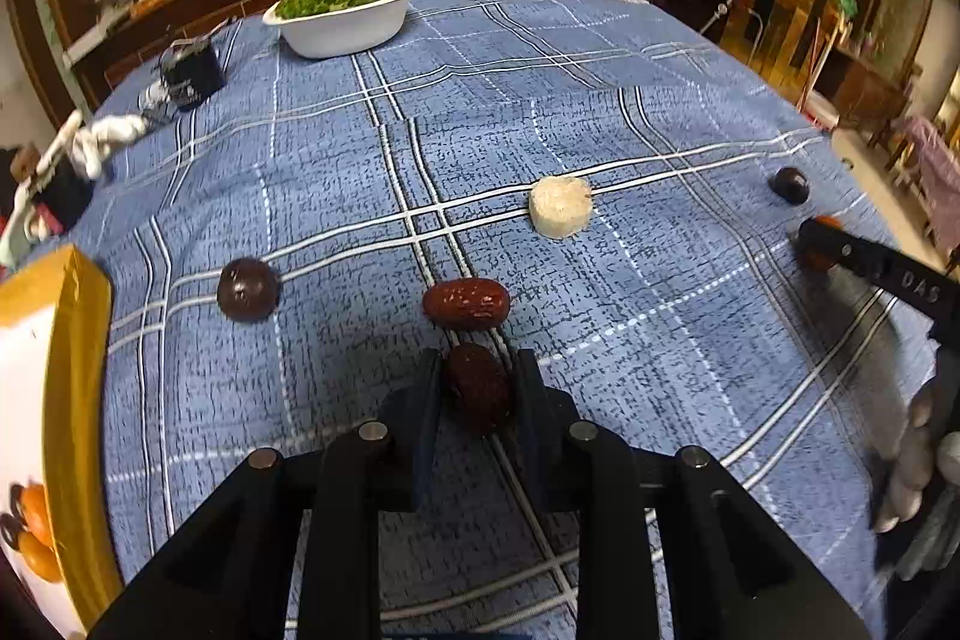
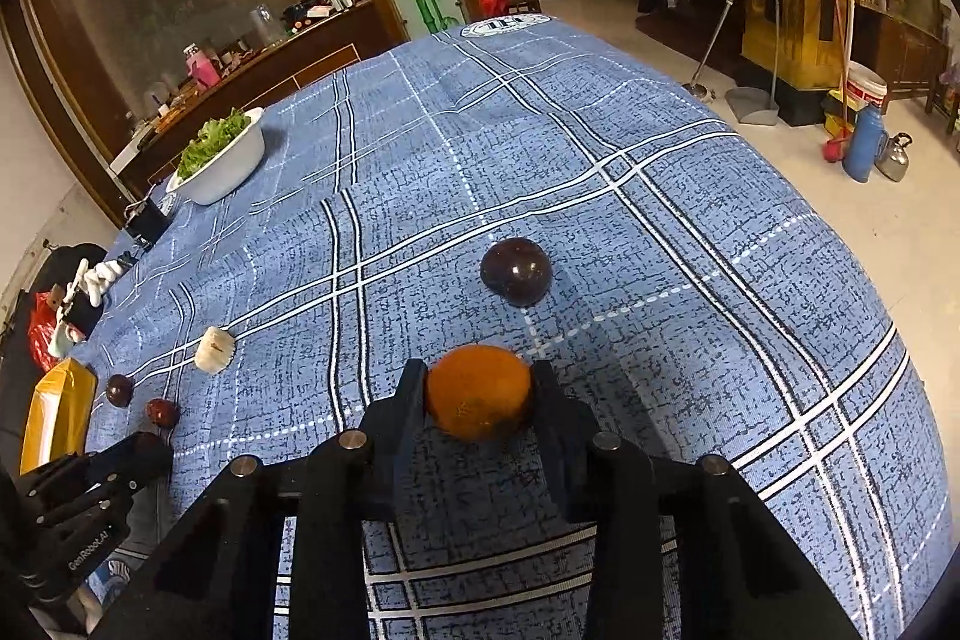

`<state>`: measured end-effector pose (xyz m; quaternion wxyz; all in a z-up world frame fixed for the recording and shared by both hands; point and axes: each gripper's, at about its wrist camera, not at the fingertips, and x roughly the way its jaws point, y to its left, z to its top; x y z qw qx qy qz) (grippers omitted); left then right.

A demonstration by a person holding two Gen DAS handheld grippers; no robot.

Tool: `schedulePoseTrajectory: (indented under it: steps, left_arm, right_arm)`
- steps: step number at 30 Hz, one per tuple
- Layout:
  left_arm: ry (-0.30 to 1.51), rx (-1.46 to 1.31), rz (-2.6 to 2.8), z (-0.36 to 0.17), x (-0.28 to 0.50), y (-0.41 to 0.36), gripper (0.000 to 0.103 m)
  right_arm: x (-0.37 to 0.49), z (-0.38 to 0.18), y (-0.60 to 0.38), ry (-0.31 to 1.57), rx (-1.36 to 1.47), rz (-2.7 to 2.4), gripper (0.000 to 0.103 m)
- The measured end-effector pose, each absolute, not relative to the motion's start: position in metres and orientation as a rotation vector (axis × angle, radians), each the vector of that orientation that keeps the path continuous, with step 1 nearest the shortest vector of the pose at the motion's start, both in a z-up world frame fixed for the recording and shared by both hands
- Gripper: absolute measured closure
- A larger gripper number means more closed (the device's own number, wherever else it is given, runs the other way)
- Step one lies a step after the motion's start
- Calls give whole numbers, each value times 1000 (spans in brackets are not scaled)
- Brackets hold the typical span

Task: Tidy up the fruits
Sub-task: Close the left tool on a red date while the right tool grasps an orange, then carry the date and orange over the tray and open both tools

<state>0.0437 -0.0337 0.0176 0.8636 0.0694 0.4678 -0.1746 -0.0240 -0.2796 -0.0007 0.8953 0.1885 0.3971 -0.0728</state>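
Gripping a date, the left hand-held gripper sits over the middle of the desk, with a second date just ahead and a plum and a white chunk near. The right hand-held gripper clamps an orange, with another plum close in front and open cloth to the right edge. Only the left view shows the yellow box clearly at the near left edge.

Landmark = sugarcane chunk, mid tablecloth. Near-left of it: two dates, one loose, other btwn left gripper fingers. Further left: passion fruit, then box at table edge. Right: 2nd passion fruit, orange btwn right gripper fingers. Far behind-left: lettuce bowl.
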Motion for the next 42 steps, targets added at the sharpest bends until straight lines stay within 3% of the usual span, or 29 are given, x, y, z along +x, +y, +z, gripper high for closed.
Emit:
schedulePoseTrajectory:
  steps: [18, 33, 42]
  left_arm:
    - [856, -62, -408, 92, -20, 27, 80]
    - [678, -262, -341, 137, -79, 158, 80]
    - [640, -299, -178, 121, -100, 246, 80]
  right_arm:
    - [-61, 22, -262, 749, 449, -56, 66]
    - [-110, 80, -135, 696, 336, 148, 66]
    - [-109, 99, -13, 716, 238, 406, 65]
